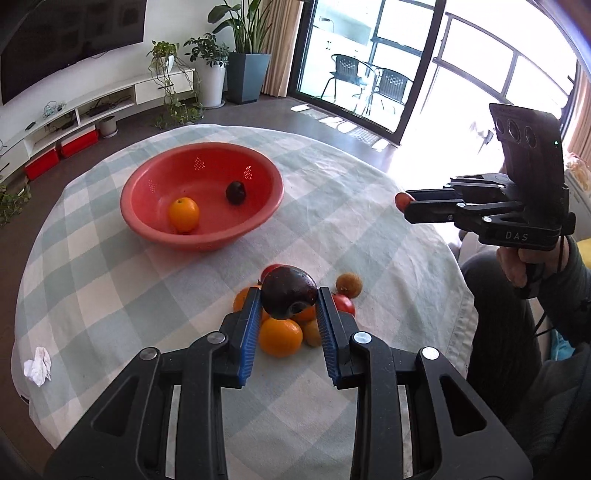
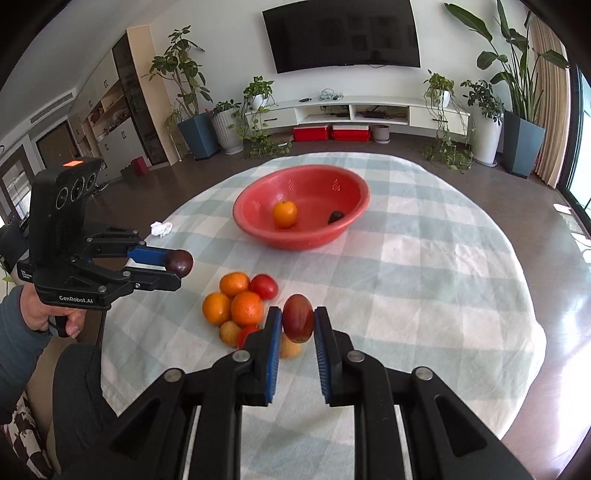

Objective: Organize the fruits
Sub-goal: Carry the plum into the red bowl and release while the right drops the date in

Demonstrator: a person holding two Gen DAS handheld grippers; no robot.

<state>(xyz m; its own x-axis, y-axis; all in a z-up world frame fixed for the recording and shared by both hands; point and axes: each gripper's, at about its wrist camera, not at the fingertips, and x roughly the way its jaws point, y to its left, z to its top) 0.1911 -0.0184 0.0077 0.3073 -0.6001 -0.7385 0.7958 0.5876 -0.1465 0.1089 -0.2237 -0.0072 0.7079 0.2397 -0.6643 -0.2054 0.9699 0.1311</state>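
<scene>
- A round table point(image 2: 424, 266) under a pale green-and-white checked cloth fills the middle of both views, on a dark glossy floor.
- Along the back wall: a wall-mounted television point(image 2: 341, 35), a low white media console point(image 2: 354, 110) with red boxes beneath, and potted plants at both ends.
- A red colander bowl point(image 1: 201, 197) sits past the table's centre, holding an orange point(image 1: 184, 214) and a dark plum point(image 1: 235, 192).
- The loose fruit pile point(image 2: 240, 306) of oranges, tomatoes and small yellow-brown fruits lies in the lower centre, near the table's front edge.
- The left gripper point(image 1: 288, 306) is clamped on a dark purple plum point(image 1: 289, 291), lifted above the pile.
- The right gripper point(image 2: 297, 321) pinches a red oblong fruit point(image 2: 298, 317), also raised.
- Only the left wrist view shows glass balcony doors with chairs point(image 1: 365, 79) outside, upper right.
- Only the right wrist view shows tall cabinets point(image 2: 110, 110), upper left.
- A crumpled tissue point(image 1: 37, 366) lies at the cloth's left edge.
</scene>
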